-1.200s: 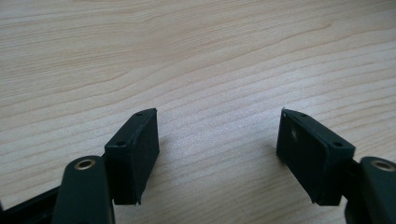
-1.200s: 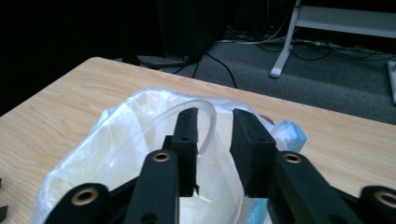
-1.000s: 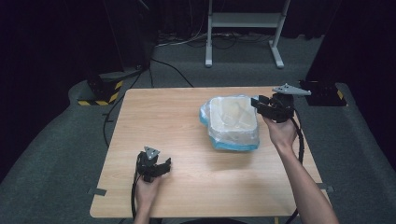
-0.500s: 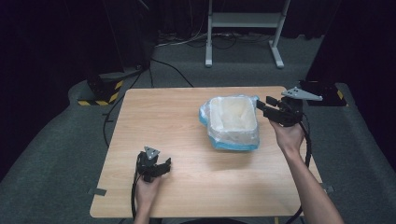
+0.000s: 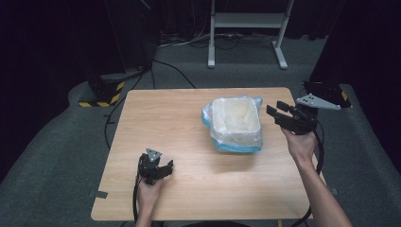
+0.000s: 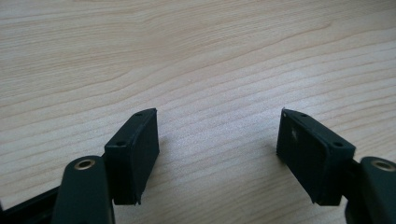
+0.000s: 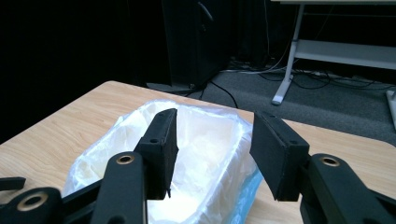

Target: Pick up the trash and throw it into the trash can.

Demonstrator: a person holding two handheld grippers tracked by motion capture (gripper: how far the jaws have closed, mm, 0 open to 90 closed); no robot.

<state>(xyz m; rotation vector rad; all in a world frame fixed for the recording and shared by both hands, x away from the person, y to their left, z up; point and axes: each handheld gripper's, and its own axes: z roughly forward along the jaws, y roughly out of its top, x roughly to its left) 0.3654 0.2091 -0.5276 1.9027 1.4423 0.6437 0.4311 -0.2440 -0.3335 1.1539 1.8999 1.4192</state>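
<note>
The right gripper (image 5: 278, 110) hangs just off the right edge of the desk (image 5: 189, 123), its fingers (image 7: 161, 140) spread and released with nothing between them; they have just been opening. In the right gripper view the fingers frame the near rim of the bin (image 7: 205, 154), which lies beyond their tips and apart from them. In the high view this gripper points left toward the bin (image 5: 235, 122), tips a short way off its right wall, with a grey three-cornered plate on top and a cable trailing down beside the person's right hand (image 5: 299, 144) and forearm. The bin is a small rectangular container lined with a translucent white bag whose pale blue edge is folded over the outside; it stands upright on the desk's right half, nearer the far edge than the near one, and its inside looks bare as far as the pictures tell. The left gripper (image 5: 163, 169) sits low over the desk near the near-left corner, held in the left hand (image 5: 147, 193), well apart from the bin. Its fingers (image 6: 135, 154) stand wide and released, with bare wood grain between them in the left gripper view. Around the desk lies grey carpet, with a white metal stand (image 5: 246, 28) beyond the far edge and a black-and-yellow striped base (image 5: 101, 92) off the far-left corner.
</note>
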